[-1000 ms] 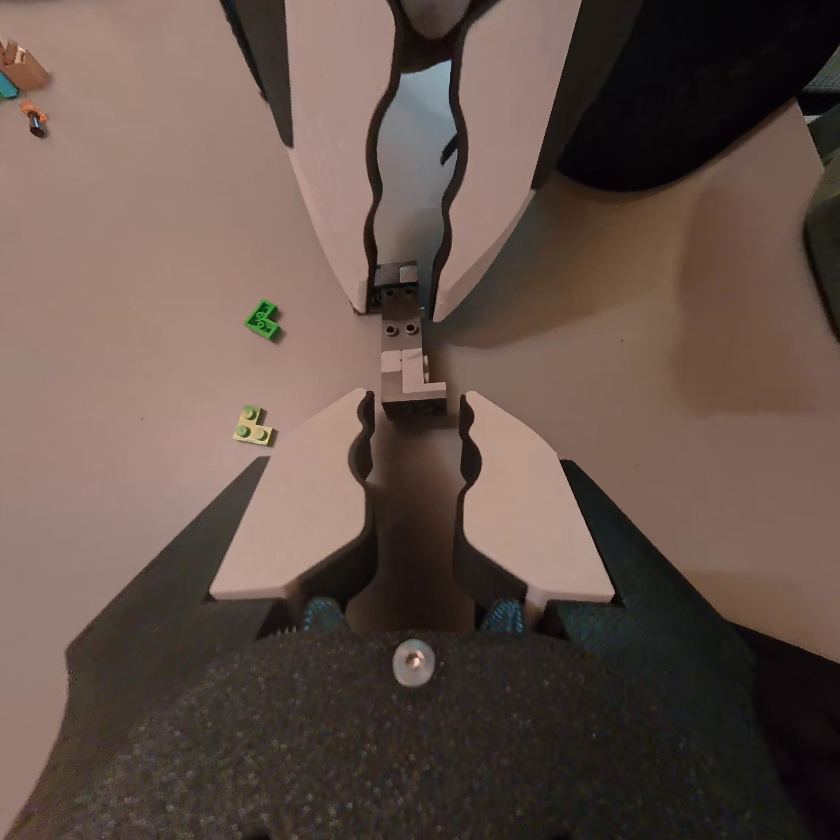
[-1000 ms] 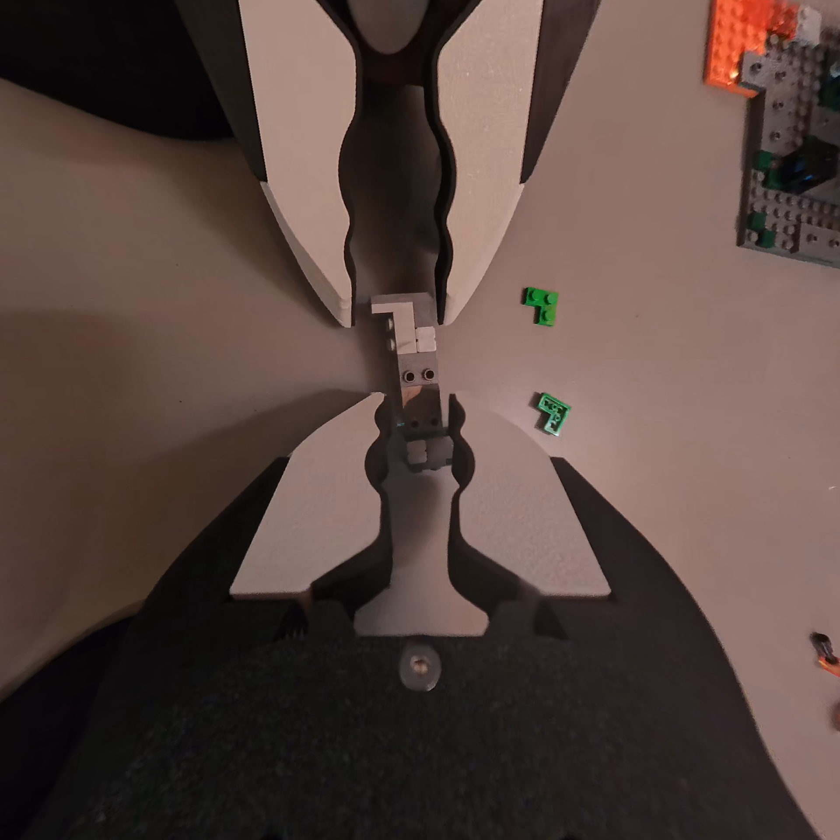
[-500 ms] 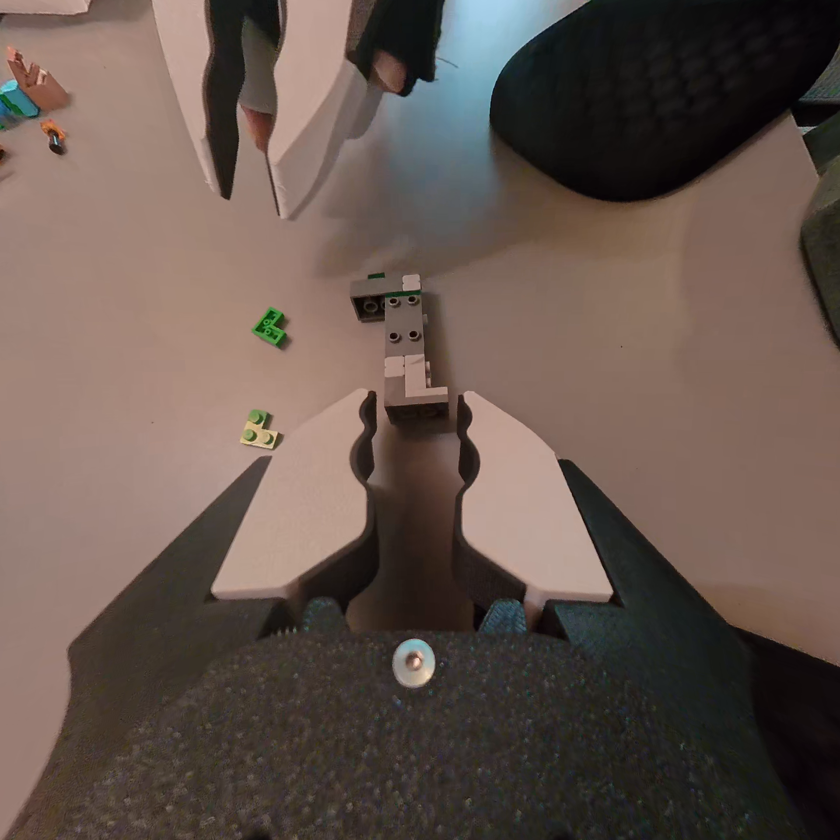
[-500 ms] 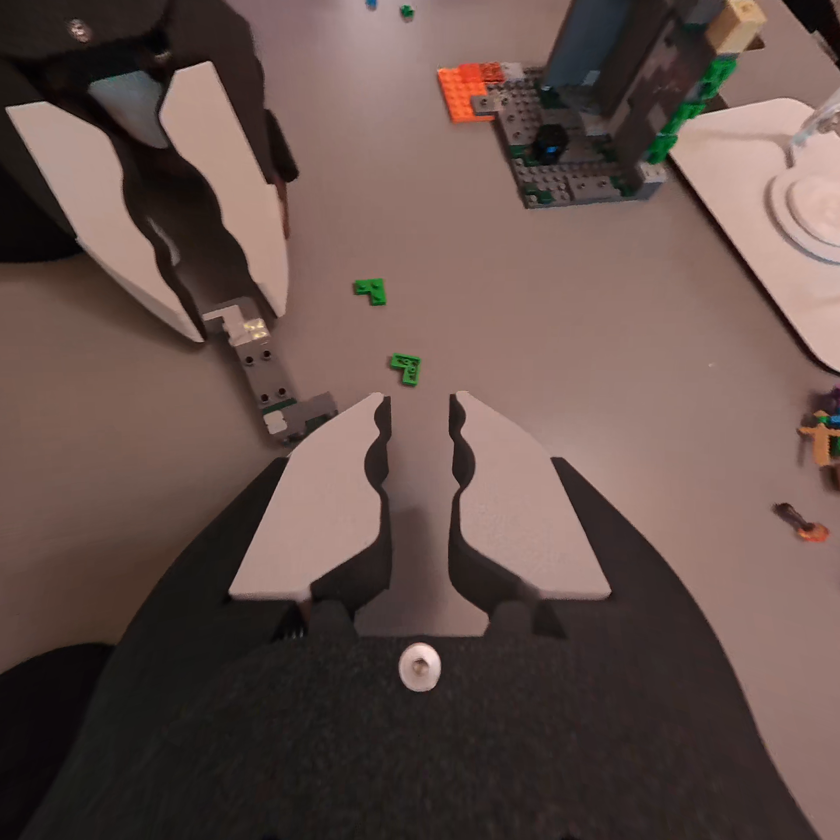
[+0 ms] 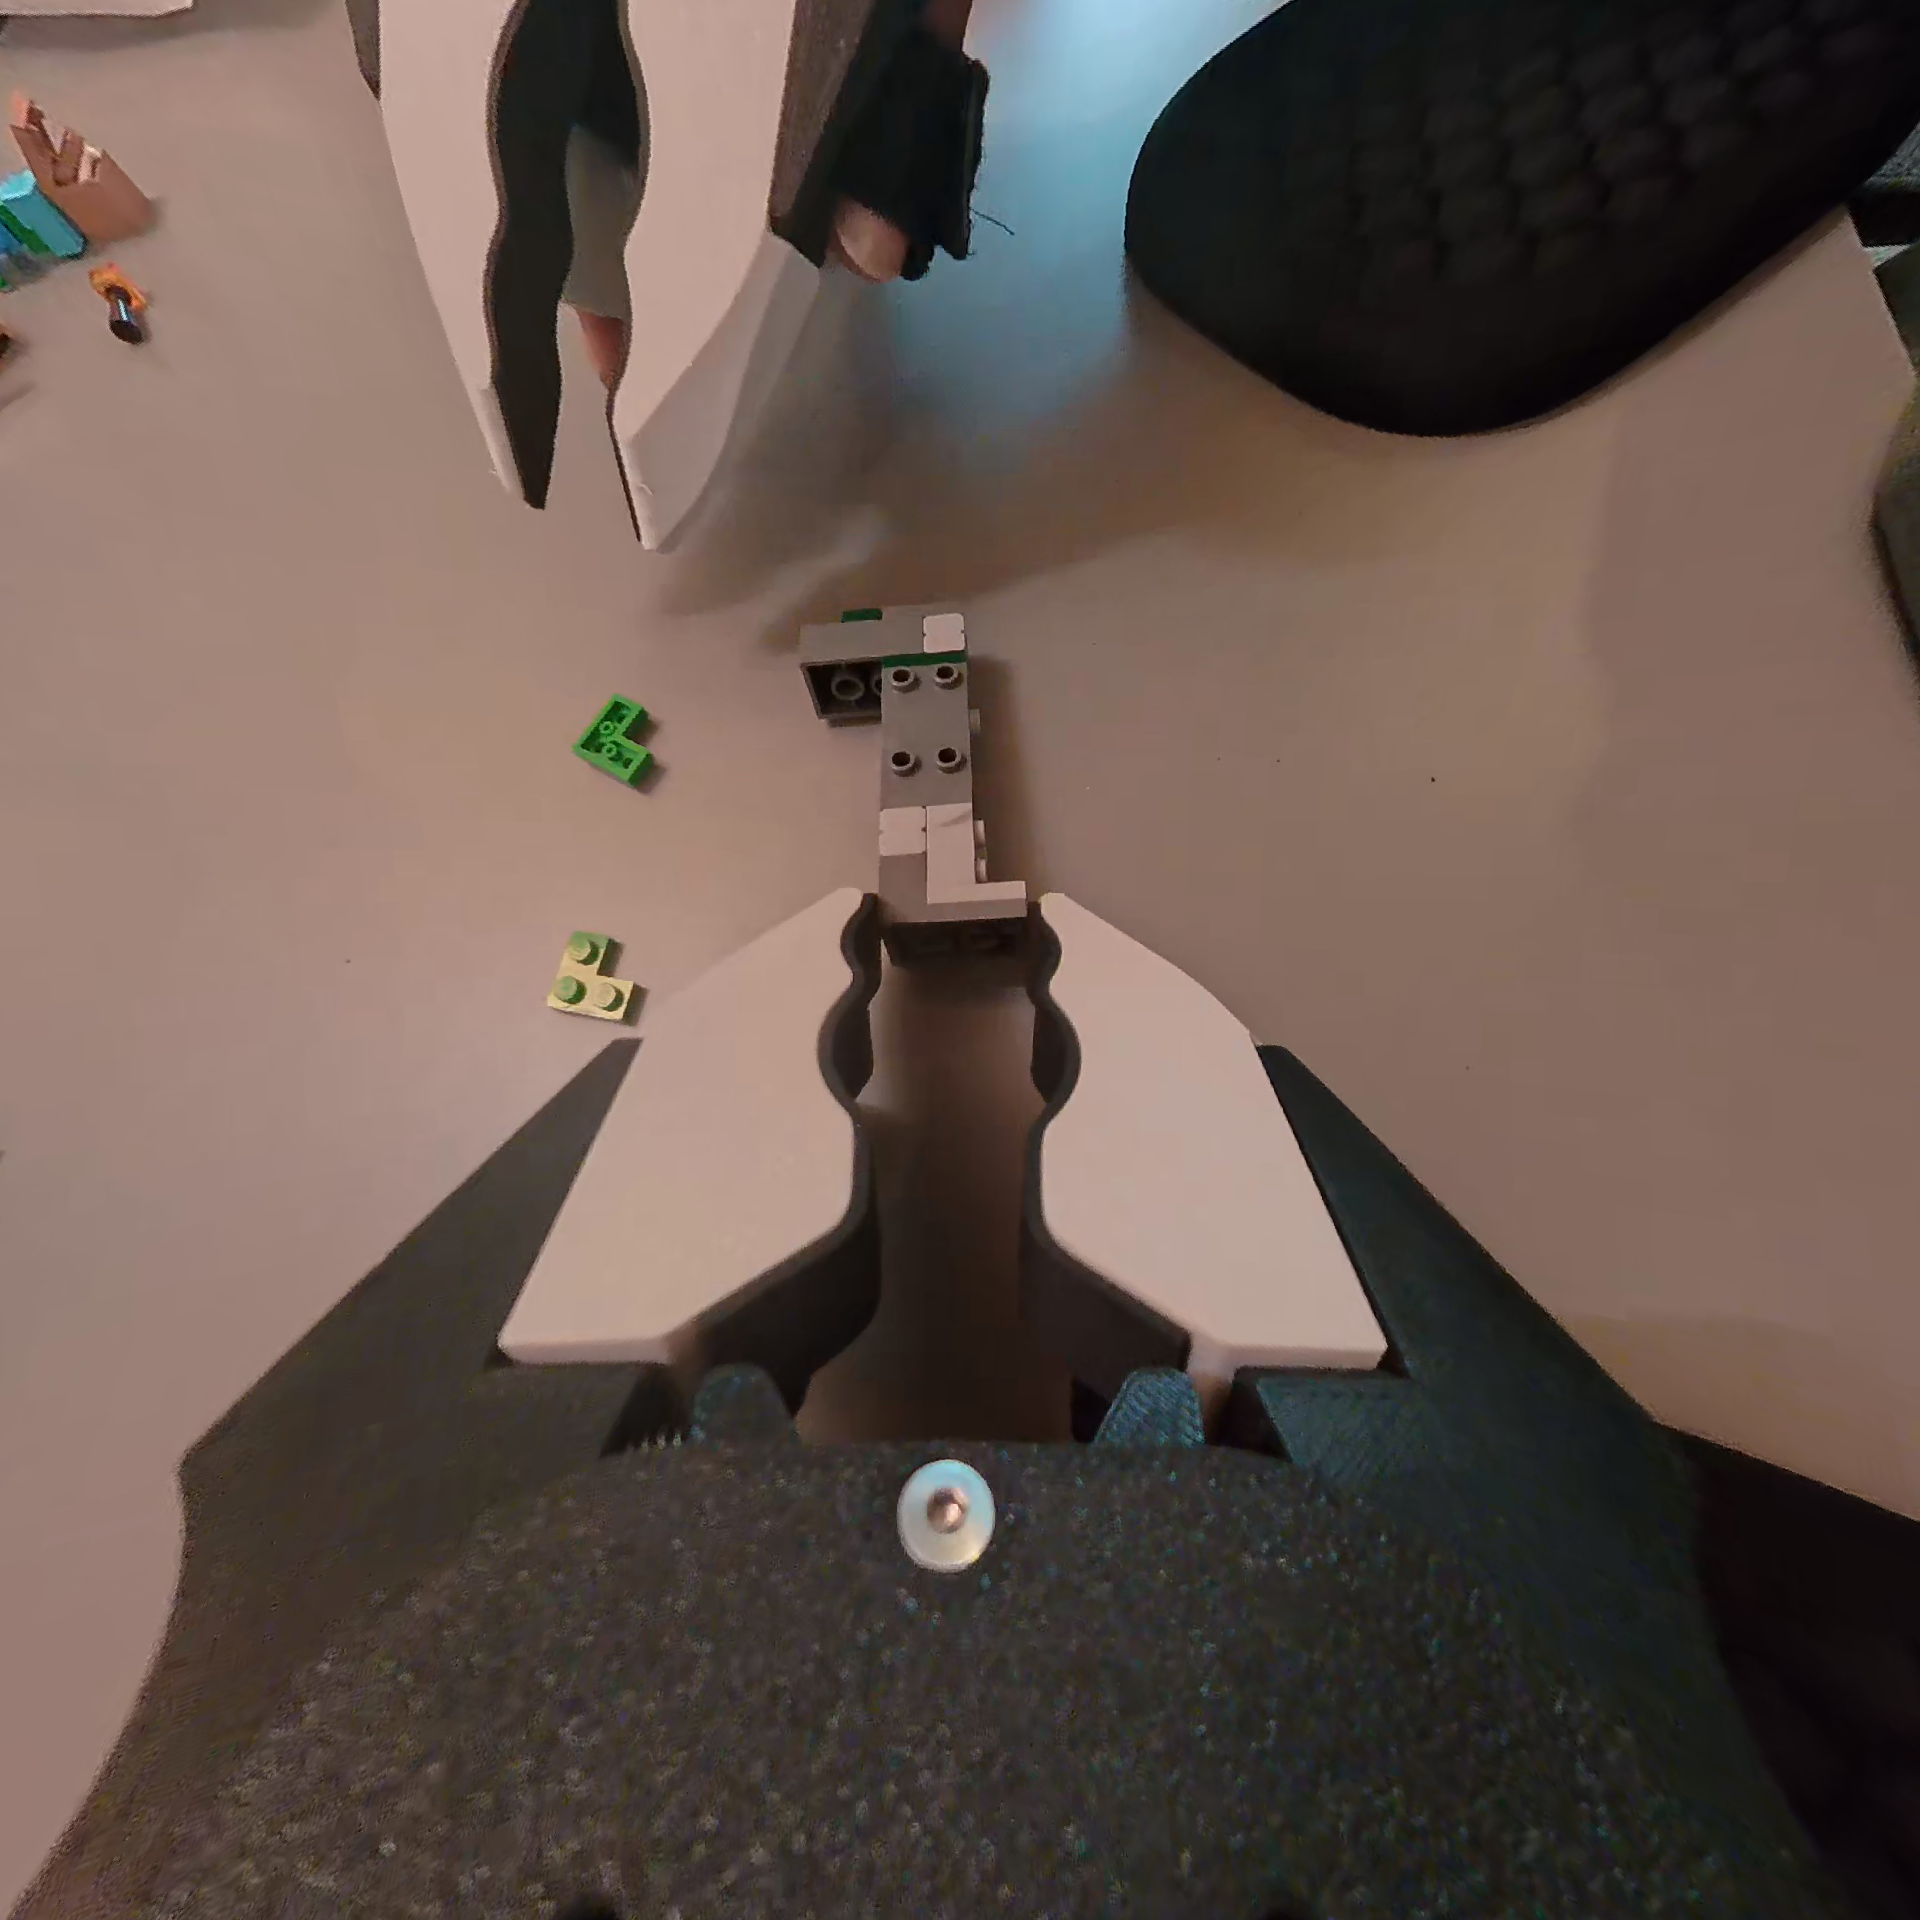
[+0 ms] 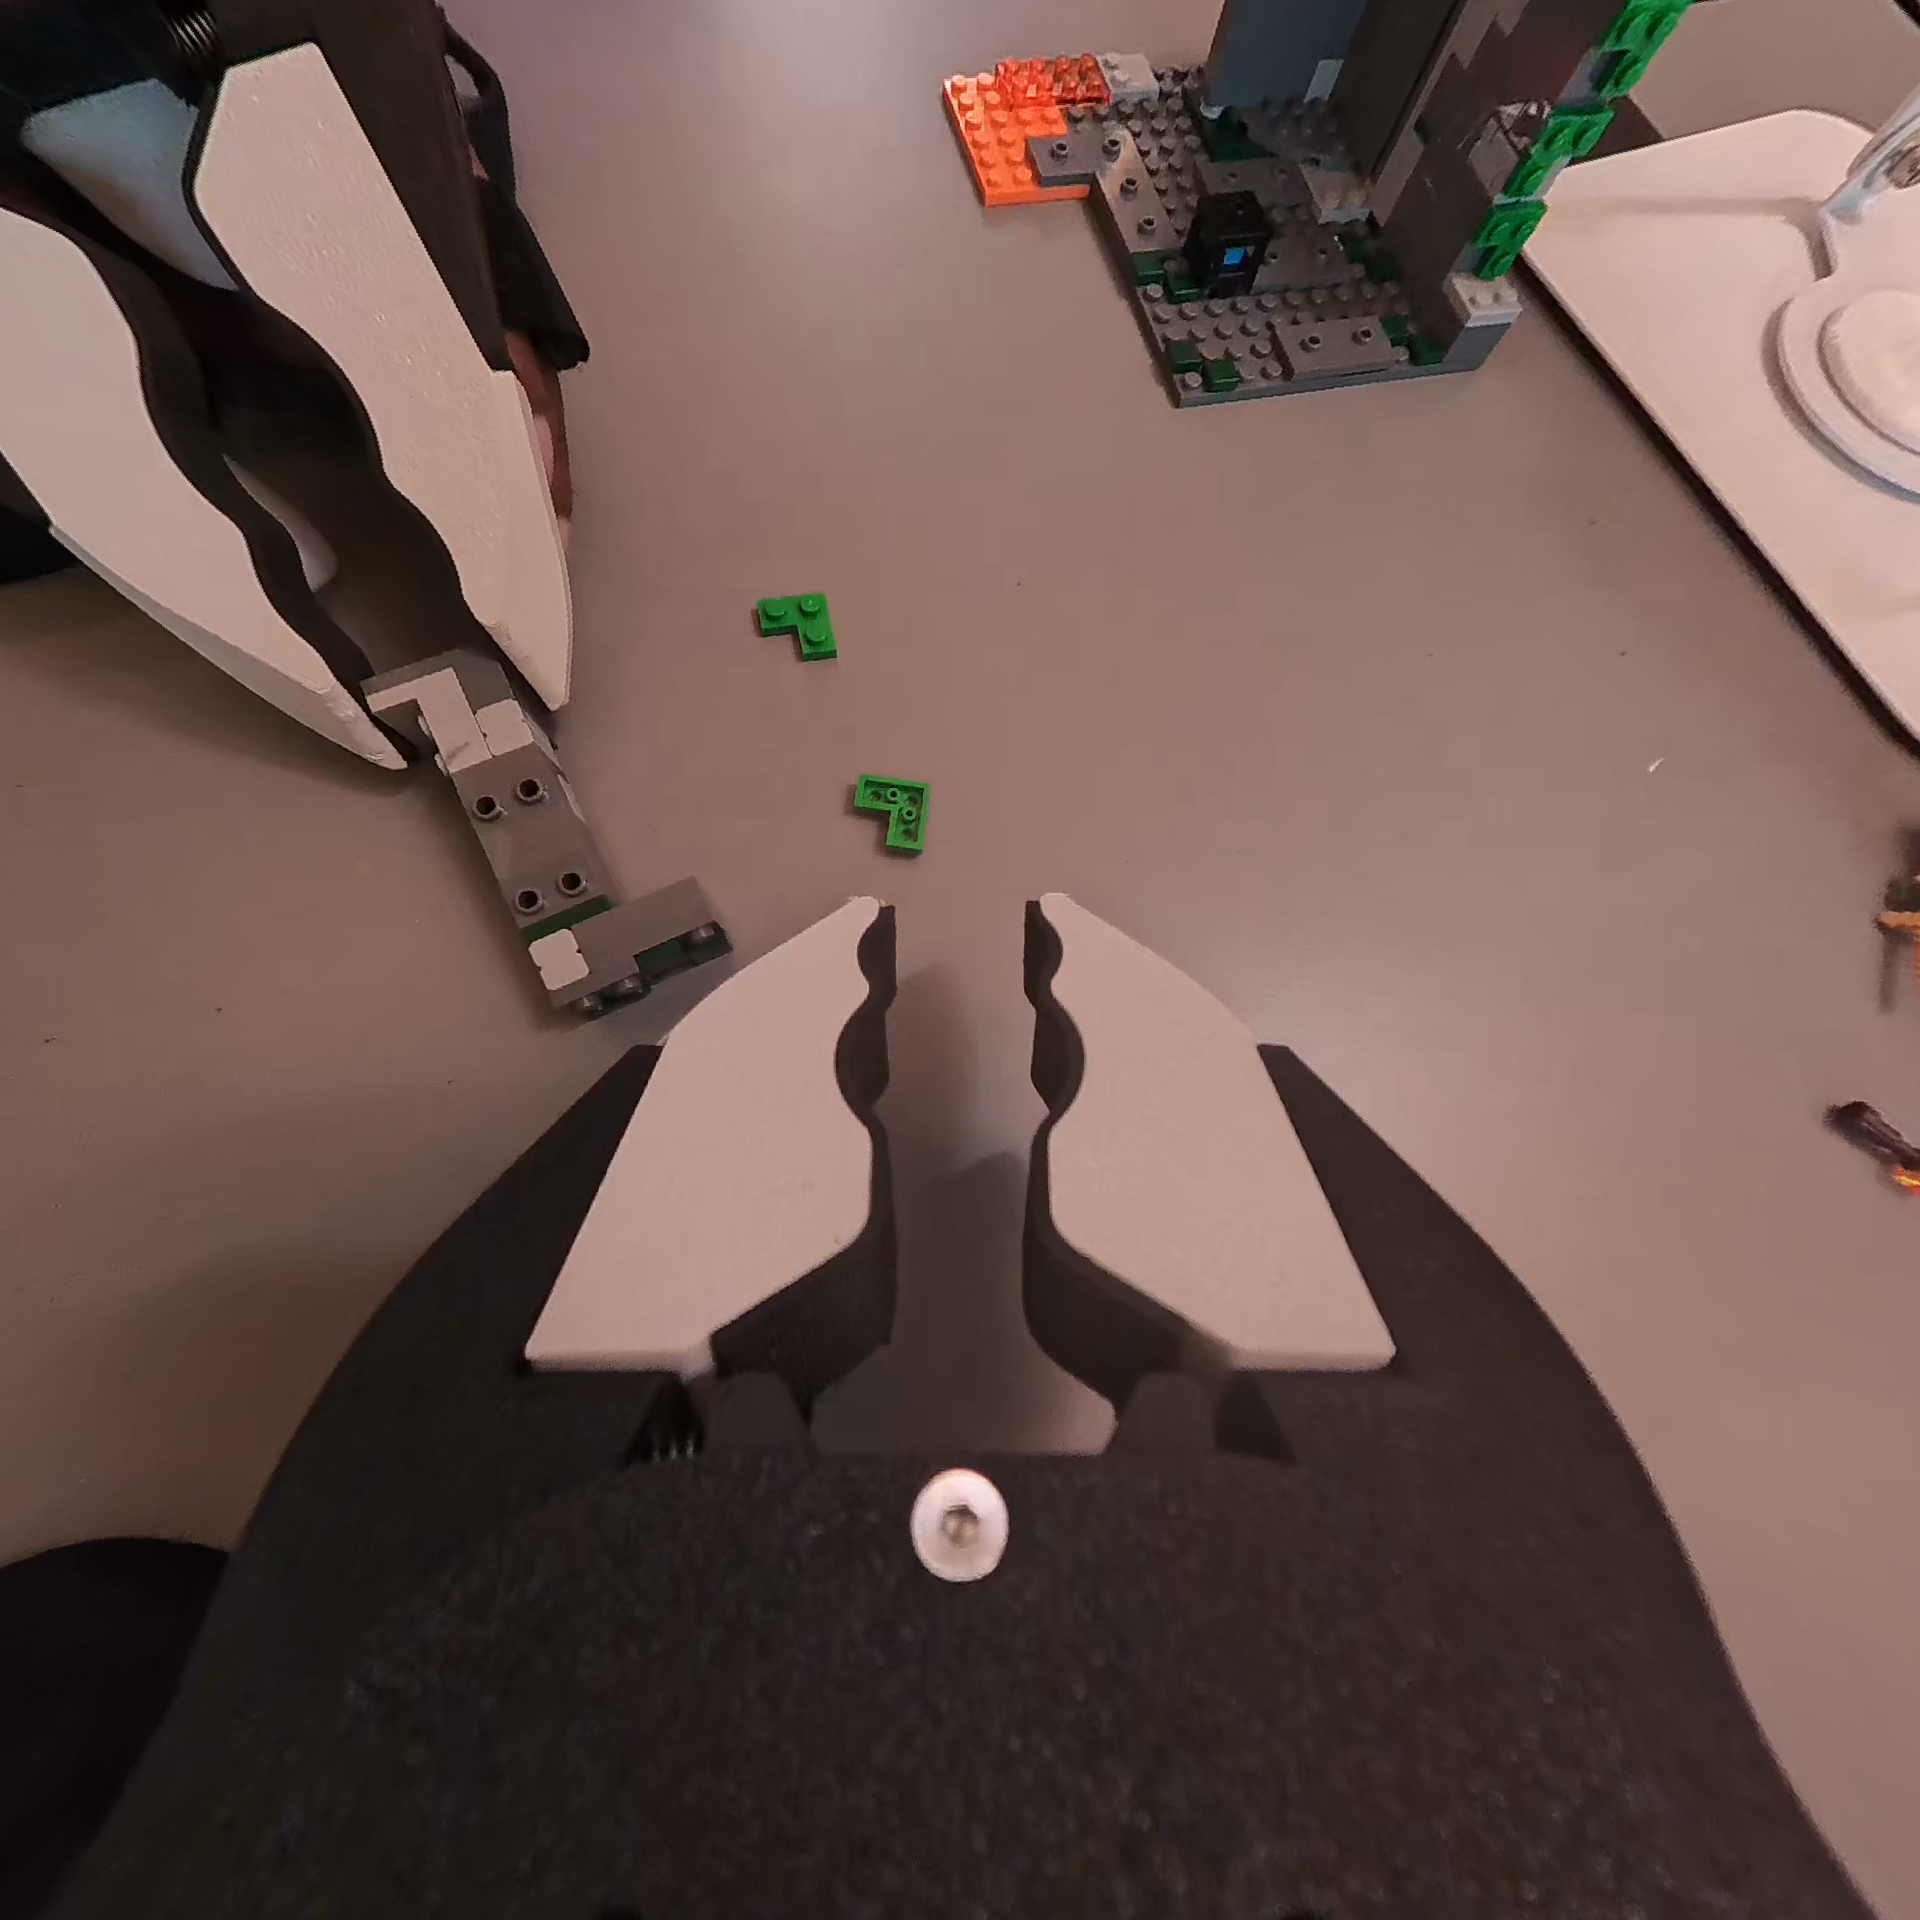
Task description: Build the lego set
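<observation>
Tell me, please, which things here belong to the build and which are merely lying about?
Job: grey assembly, held at one end by the left tongs; green corner plates; main model.
Lying about: white tray, black chair.

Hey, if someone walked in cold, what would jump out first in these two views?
The long grey lego piece lying on the table, its near end between the left tongs. Then the tall grey and green lego tower on its studded base, far right, and two bright green corner plates between them.
</observation>
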The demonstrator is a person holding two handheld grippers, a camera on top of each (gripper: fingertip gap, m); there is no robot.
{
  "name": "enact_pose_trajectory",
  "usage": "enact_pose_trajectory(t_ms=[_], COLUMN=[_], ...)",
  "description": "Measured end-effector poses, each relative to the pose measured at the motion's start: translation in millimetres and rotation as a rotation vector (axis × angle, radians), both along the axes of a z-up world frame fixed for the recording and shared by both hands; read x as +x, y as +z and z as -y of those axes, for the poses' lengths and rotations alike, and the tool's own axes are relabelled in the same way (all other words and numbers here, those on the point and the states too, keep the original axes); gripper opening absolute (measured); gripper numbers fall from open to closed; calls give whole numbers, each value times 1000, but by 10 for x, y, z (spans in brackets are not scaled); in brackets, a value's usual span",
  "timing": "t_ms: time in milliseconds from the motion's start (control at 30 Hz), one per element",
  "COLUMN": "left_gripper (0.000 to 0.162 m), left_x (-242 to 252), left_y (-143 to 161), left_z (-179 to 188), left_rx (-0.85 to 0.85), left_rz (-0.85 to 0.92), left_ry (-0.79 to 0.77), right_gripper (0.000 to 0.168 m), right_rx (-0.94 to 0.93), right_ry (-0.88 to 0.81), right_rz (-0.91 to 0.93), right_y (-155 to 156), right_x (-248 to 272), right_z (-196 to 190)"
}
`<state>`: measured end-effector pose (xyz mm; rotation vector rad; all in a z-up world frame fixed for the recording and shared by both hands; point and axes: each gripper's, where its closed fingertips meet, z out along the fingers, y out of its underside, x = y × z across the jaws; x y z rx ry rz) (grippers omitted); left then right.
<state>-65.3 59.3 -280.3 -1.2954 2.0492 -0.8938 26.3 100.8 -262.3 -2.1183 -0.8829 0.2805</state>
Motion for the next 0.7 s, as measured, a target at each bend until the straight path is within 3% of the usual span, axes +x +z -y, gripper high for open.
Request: enact_pose_trajectory(t_ms=[400, 700], left_gripper=[31, 25], left_x=[11, 99], left_y=[257, 455], left_z=[2, -414], left_rx=[-85, -38], left_rz=[114, 259], left_ry=[-5, 213], right_gripper=[23, 23], right_rx=[7, -10], right_ry=[-28, -33], right_rz=[-10, -14], right_y=[-19, -87], right_x=[40, -21], right_z=[-29, -75])
